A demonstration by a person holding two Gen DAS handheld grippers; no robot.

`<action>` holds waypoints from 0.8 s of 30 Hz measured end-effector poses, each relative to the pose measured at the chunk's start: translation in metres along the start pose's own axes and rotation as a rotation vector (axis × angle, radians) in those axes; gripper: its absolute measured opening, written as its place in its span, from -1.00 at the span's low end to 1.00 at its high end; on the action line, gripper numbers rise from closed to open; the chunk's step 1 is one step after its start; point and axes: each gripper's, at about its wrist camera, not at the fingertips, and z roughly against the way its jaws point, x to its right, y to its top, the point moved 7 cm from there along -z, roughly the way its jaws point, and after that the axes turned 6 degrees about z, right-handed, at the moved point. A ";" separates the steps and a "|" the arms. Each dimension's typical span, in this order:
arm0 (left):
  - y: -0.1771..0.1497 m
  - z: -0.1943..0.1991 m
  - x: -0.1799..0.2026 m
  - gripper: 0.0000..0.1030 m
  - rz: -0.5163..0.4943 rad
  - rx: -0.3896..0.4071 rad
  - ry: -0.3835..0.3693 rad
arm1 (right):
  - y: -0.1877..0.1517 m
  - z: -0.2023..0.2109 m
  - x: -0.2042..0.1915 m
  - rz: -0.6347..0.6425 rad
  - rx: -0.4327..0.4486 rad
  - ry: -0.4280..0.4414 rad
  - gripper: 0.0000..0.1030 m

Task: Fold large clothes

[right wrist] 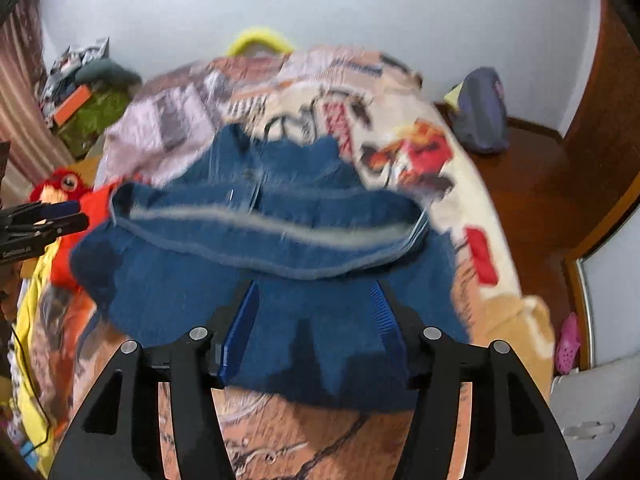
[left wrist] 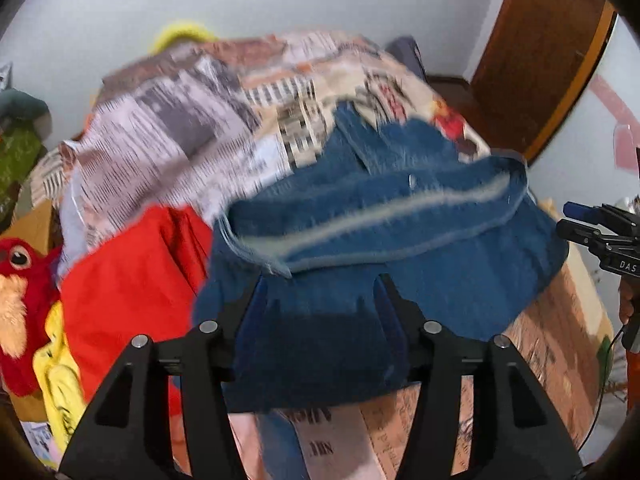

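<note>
Left tongs: my left tongs [left wrist: 320, 292] stand apart over the near edge of the blue denim garment [left wrist: 384, 240], gripping nothing; the cloth lies below the gap.
Right tongs: my right tongs [right wrist: 316, 300] are parted the same way above the denim [right wrist: 280, 248], its blue ribbed pads [right wrist: 244, 320] clear of the fabric.
Garment: the denim lies bunched on the bed, its pale-lined waistband running left to right across the middle, near me.
Left of it: a red cloth [left wrist: 132, 280] touches the denim's left edge; a red plush bird [left wrist: 20, 280] and a yellow cloth [left wrist: 60, 380] sit further left at the bed's side.
Far side: a crumpled grey and white printed cloth [left wrist: 160, 140] is heaped beyond the denim on the far left.
Bed: the bedspread [right wrist: 420, 152] carries a busy orange, cream and red print.
Room: pale wall [right wrist: 360, 12] beyond the bed; a wooden door [left wrist: 540, 60] to the far right; a dark bag [right wrist: 480, 112] on the wooden floor right of the bed; pink clogs [right wrist: 568, 344] by the right edge.
Clutter: green and orange items [right wrist: 88, 112] are piled at the far left.
</note>
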 end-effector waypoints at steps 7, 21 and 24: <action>-0.025 -0.046 -0.009 0.07 0.027 -0.097 0.017 | -0.029 -0.047 -0.014 0.016 -0.115 0.006 0.06; 0.058 -0.103 -0.034 0.33 0.096 -0.107 0.072 | 0.045 -0.121 0.010 -0.135 -0.085 -0.021 0.06; 0.087 -0.089 -0.045 0.33 0.119 -0.003 0.177 | 0.074 -0.116 0.018 -0.187 -0.023 -0.089 0.06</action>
